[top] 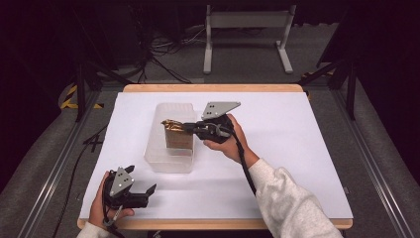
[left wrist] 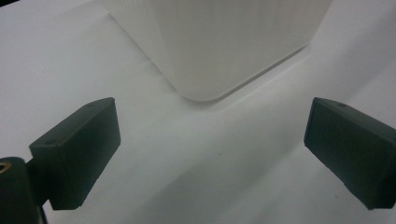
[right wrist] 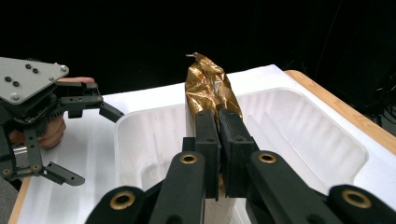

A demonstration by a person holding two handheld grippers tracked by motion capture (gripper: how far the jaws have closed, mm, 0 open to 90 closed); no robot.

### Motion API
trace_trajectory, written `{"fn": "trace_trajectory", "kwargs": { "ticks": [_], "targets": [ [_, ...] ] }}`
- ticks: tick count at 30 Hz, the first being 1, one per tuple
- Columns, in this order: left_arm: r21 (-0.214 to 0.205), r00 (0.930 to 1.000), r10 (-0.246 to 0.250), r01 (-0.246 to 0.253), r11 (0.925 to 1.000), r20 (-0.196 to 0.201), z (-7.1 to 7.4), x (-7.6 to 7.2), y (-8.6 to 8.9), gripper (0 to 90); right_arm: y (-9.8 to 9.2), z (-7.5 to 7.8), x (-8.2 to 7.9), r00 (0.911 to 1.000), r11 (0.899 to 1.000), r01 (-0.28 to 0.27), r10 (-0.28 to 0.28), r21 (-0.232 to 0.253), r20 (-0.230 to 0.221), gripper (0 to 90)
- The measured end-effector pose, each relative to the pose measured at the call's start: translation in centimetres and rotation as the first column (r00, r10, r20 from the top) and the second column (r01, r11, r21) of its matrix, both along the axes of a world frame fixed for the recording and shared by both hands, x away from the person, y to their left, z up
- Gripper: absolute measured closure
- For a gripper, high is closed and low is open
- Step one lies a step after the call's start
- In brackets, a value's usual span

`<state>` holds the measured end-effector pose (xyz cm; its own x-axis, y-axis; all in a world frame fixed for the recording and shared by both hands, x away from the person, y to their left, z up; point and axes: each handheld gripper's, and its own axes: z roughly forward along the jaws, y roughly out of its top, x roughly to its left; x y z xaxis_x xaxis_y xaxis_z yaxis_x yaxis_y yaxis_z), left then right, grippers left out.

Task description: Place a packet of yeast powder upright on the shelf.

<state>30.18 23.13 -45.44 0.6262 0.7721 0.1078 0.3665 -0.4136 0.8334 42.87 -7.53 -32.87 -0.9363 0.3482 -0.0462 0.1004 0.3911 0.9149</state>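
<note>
At the table's near left corner, the left gripper rests with jaws wide apart and empty, keeping clear of the work. Farther in, a clear plastic tub sits mid-table. The right gripper is clamped on the crumpled top of a gold foil packet (held upright, seemingly for placing), over the tub.
</note>
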Motion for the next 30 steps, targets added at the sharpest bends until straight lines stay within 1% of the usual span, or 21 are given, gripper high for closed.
{"fn": "trace_trajectory", "kwargs": {
  "ticks": [3, 6, 10, 12, 16, 23, 28, 30],
  "targets": [
    [-0.001, 1.0000, 0.000, 0.000, 1.0000, -0.002, 0.0, 0.0, 0.0, 4.6, -0.1, 0.4, -0.2, 0.9996, 1.000, 0.016, -0.015, -0.026, 0.025, 83.0],
    [0.001, 1.0000, 0.000, 0.000, 1.0000, -0.002, 0.0, 0.0, 0.0, 4.5, -0.4, 0.8, -0.4, 0.9988, 0.999, 0.031, -0.030, -0.034, 0.038, 80.8],
    [0.003, 1.0000, 0.000, 0.000, 1.0000, 0.000, 0.0, 0.0, 0.0, 4.6, -0.6, 1.1, -0.4, 0.9985, 0.999, 0.038, -0.037, -0.039, 0.041, 80.2],
    [0.002, 1.0000, 0.002, -0.002, 1.0000, -0.002, 0.0, 0.0, -0.1, 4.6, -0.8, 1.3, -0.6, 0.9977, 0.998, 0.050, -0.048, -0.047, 0.047, 77.6],
    [0.003, 1.0000, 0.004, -0.004, 1.0000, 0.000, 0.0, 0.0, -0.1, 4.6, -0.9, 1.5, -0.8, 0.9972, 0.997, 0.056, -0.053, -0.058, 0.052, 77.7],
    [0.003, 1.0000, 0.006, -0.006, 1.0000, 0.001, 0.0, 0.0, -0.1, 4.6, -1.6, 2.2, -1.4, 0.9947, 0.994, 0.075, -0.069, -0.077, 0.076, 76.1],
    [0.005, 1.0000, 0.007, -0.007, 1.0000, -0.001, 0.0, 0.0, -0.1, 4.6, -2.0, 2.5, -1.7, 0.9919, 0.991, 0.094, -0.085, -0.093, 0.094, 74.4],
    [0.004, 1.0000, 0.009, -0.009, 1.0000, -0.001, 0.0, 0.0, -0.1, 4.6, -2.2, 2.5, -1.8, 0.9918, 0.991, 0.096, -0.087, -0.096, 0.093, 74.2]
  ]
}}
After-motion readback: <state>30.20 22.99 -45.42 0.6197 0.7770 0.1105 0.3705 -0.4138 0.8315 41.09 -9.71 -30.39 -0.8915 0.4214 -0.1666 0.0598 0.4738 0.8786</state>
